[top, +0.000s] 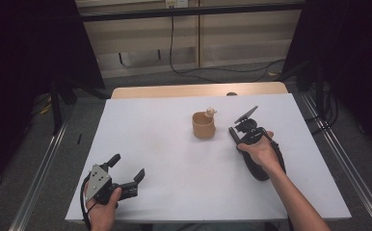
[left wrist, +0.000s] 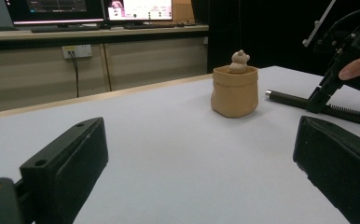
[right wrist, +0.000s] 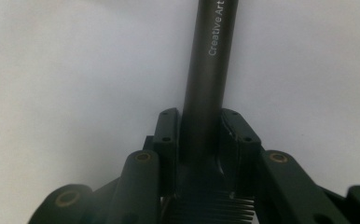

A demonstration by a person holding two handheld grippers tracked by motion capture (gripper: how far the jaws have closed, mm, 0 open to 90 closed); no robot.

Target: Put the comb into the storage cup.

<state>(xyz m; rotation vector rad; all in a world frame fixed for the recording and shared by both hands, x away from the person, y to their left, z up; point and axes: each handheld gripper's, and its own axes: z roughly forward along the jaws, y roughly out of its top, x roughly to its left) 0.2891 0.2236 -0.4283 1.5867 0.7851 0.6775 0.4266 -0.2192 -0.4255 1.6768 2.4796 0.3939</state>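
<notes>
At the near left of the white table (top: 174,192), the left gripper (top: 127,167) is held by a hand (top: 102,211) just above the surface. Its jaws are spread wide with nothing between them, as is also seen in the left gripper view, where bare table lies between the two black jaws. Further right, near the middle of the table and towards its far side, a small tan cup (top: 203,126) is seen upright, with a small pale figure (top: 210,112) perched at its rim. Just right of the cup, apart from it, the right gripper (top: 233,134) is held low over the table. In the right gripper view, a dark pen-like rod (right wrist: 209,79) is seen clamped between the two jaws, pointing away over the table surface.
</notes>
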